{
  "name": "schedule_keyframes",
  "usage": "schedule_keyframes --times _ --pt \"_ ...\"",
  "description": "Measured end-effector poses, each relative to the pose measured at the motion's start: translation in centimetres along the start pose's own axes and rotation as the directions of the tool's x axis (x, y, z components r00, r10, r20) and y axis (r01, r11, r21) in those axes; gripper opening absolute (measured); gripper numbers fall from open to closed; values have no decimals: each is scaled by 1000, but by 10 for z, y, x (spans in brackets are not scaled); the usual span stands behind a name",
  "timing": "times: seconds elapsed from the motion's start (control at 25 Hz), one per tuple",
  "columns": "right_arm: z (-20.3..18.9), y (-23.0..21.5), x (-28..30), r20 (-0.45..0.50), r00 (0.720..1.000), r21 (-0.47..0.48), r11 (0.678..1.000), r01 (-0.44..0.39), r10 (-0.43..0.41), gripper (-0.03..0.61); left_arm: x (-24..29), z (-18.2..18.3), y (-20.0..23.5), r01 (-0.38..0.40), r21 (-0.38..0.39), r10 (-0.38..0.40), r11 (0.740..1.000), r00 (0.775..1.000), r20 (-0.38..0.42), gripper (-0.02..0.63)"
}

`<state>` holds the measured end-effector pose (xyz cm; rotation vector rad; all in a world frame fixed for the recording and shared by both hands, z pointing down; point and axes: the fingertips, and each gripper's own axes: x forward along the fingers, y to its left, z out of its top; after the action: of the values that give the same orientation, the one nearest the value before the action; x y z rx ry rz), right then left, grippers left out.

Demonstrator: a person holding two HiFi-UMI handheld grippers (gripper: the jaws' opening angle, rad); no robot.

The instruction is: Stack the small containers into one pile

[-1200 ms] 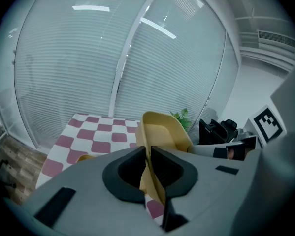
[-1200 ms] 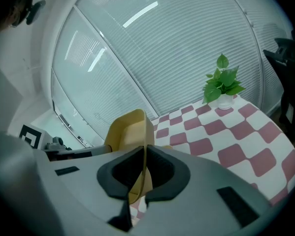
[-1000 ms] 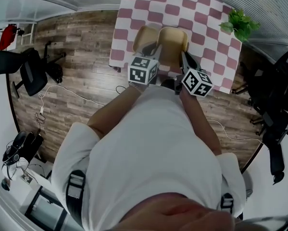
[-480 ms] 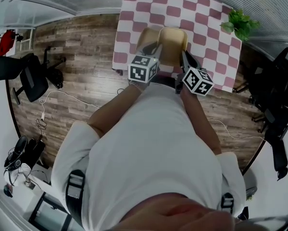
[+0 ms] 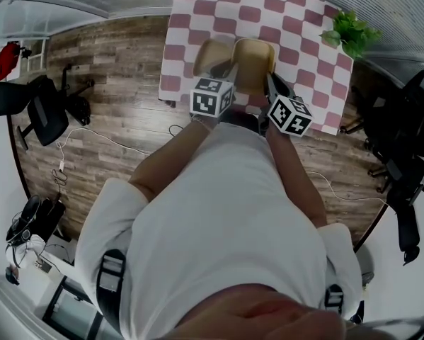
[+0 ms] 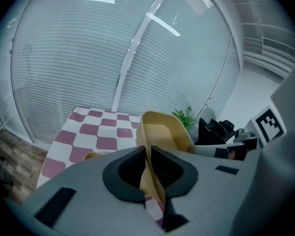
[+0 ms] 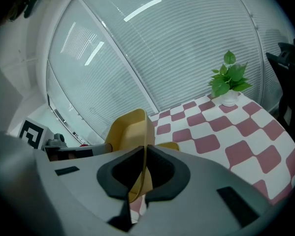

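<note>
- A black swivel office chair (image 5: 38,112) stood at the far left on the brown wood-plank floor (image 5: 119,69), well apart from the table.
- A table under a pink-and-white checked cloth (image 5: 296,27) filled the top centre of the head view. The person's white-shirted torso (image 5: 219,225) and the two grippers hid its near edge.
- A loose pale yellow plastic tub (image 5: 208,54) lay on the near left part of the cloth.
- The left gripper (image 5: 231,73) was clenched on the left wall of a pale yellow rounded-rectangular plastic container (image 5: 254,62). In the left gripper view its dark pads pinched the thin wall between them.
- That container sat between the two grippers, over the near part of the table, and its hollow looked empty from above. Its left edge met the loose tub, though whether the two touched or overlapped could not be told. Nor could it be told whether its base rested on the cloth.
- The right gripper (image 5: 270,83) was clamped on the container's opposite wall. The right gripper view showed that wall squeezed between its pads.
- A small leafy green plant in a white pot (image 5: 350,32) stood at the table's far right corner, well apart from both containers.
- More black office chairs (image 5: 403,133) crowded the floor at the far right.
- White slatted blinds (image 6: 78,58) closed off the room beyond the table's far edge.
</note>
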<state>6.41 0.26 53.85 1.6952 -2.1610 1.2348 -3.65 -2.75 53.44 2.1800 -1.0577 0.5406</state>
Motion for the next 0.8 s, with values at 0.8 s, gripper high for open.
schedule_keyframes --times 0.8 --pt "-49 -61 60 -178 983 28 998 54 -48 43 73 -56 30 -59 -3 58 998 984 -168 60"
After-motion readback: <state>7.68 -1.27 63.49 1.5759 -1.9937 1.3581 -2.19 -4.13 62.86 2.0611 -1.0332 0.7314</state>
